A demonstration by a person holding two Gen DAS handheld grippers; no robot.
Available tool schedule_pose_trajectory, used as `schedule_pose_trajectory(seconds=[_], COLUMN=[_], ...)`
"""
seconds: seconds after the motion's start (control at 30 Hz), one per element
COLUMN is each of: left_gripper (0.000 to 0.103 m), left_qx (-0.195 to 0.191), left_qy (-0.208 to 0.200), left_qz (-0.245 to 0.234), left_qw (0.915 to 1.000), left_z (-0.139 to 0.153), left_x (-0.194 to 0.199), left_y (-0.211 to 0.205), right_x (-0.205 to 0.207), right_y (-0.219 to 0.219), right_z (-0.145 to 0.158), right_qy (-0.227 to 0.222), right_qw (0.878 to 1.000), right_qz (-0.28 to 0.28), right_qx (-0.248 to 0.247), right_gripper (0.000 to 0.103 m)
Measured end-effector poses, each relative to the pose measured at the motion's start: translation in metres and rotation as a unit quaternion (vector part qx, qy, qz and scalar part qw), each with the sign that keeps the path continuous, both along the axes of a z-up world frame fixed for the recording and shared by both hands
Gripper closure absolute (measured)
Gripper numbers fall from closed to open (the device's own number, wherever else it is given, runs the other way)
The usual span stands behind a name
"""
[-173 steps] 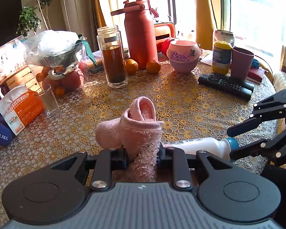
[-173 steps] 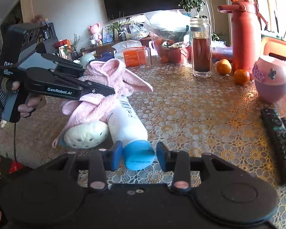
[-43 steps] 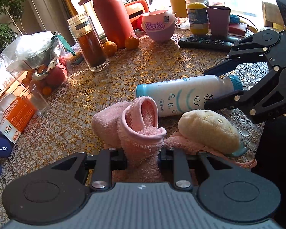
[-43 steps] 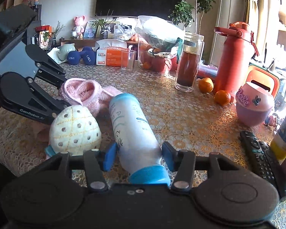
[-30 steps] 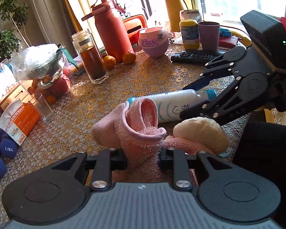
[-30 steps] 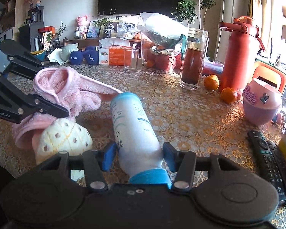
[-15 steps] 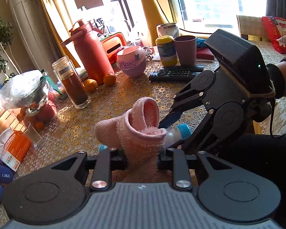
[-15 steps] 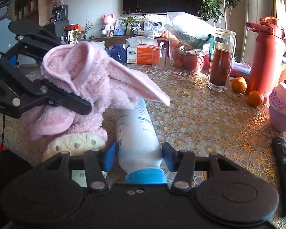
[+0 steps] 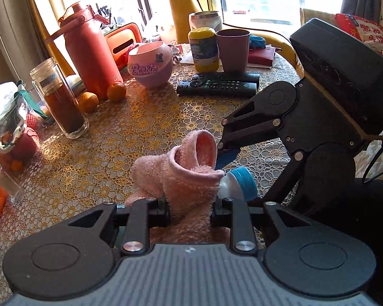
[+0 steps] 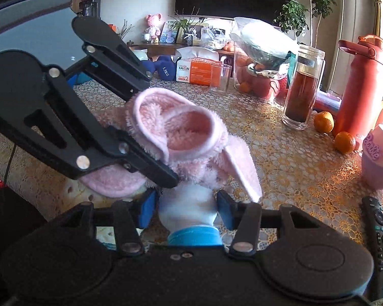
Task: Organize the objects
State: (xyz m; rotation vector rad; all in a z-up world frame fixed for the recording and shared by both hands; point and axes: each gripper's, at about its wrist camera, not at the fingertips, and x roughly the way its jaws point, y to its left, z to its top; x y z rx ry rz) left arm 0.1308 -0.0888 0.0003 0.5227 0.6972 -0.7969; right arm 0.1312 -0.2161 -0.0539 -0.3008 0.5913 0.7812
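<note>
My left gripper (image 9: pixel 190 210) is shut on a fluffy pink slipper (image 9: pixel 189 173) and holds it raised, opening up, over the near table edge. The slipper (image 10: pixel 181 137) also fills the middle of the right wrist view, with the left gripper's fingers (image 10: pixel 130 150) clamped on its side. My right gripper (image 10: pixel 186 210) is shut on a white bottle with a blue cap (image 10: pixel 191 209), lying along its fingers. The bottle's cap end (image 9: pixel 238 185) pokes out right beside the slipper. Most of the bottle is hidden behind the slipper.
On the lace-covered table (image 9: pixel 140 127) stand a tall jar of dark liquid (image 9: pixel 61 102), a red flask (image 9: pixel 89 53), oranges (image 9: pixel 116 91), a pink Barbie pot (image 9: pixel 150 63), two remotes (image 9: pixel 217 84), a cup (image 9: pixel 232 49) and a fruit bag (image 10: pixel 263 58).
My left gripper has lifted the slipper higher and closer to the right gripper. The slipper now covers most of the bottle, and its cream sole has dropped out of sight.
</note>
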Motion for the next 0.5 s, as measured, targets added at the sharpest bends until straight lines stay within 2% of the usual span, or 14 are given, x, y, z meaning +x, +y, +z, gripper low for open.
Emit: schedule_pose_trajectory(seconds=[0.17, 0.5], left_gripper=[0.077, 0.077], left_qx=[-0.009, -0.023], left_qy=[0.005, 0.002], left_qz=[0.016, 0.077], left_qw=[0.9998, 0.9967], left_z=[0.0, 0.0], left_x=[0.012, 0.032], left_y=[0.007, 0.038], right_x=[0.002, 0.001], right_y=[-0.002, -0.003], right_z=[0.0, -0.001], right_qy=[0.005, -0.001], right_qw=[1.0, 1.0], right_qz=[0.001, 0.005], right_qx=[0.005, 0.003], right_gripper=[0.052, 0.052])
